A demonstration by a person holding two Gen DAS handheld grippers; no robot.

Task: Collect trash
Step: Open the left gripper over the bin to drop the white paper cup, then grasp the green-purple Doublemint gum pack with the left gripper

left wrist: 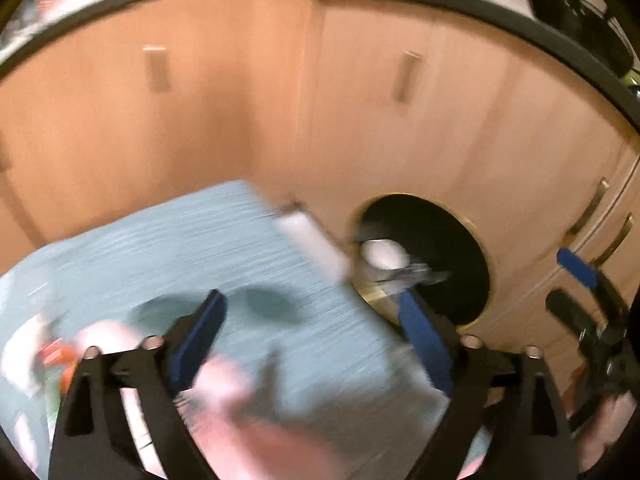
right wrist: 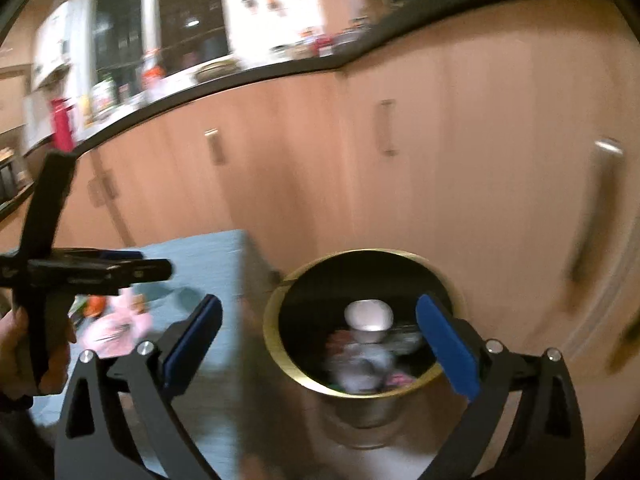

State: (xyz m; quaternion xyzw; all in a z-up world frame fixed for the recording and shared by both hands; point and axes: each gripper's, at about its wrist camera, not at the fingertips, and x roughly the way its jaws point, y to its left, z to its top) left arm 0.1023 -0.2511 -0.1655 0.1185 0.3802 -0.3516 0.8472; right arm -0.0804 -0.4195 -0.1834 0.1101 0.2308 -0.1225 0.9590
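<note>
Both grippers, left (left wrist: 316, 332) and right (right wrist: 320, 340), gape empty. Trash bin (right wrist: 280, 354) sits beside blue mat (left wrist: 192, 248), pink litter (right wrist: 120, 326) still on it. Risk: blurred, hasty sweep could knock bin or scatter litter.

Light wooden cabinet doors (right wrist: 304, 152) with slim metal handles (right wrist: 387, 127) fill the background under a dark countertop edge (right wrist: 224, 82). Behind the cluttered counter, dark windows (right wrist: 188, 12) reflect 1 ceiling light. A pale blue mat (left wrist: 200, 248) covers the floor.
</note>
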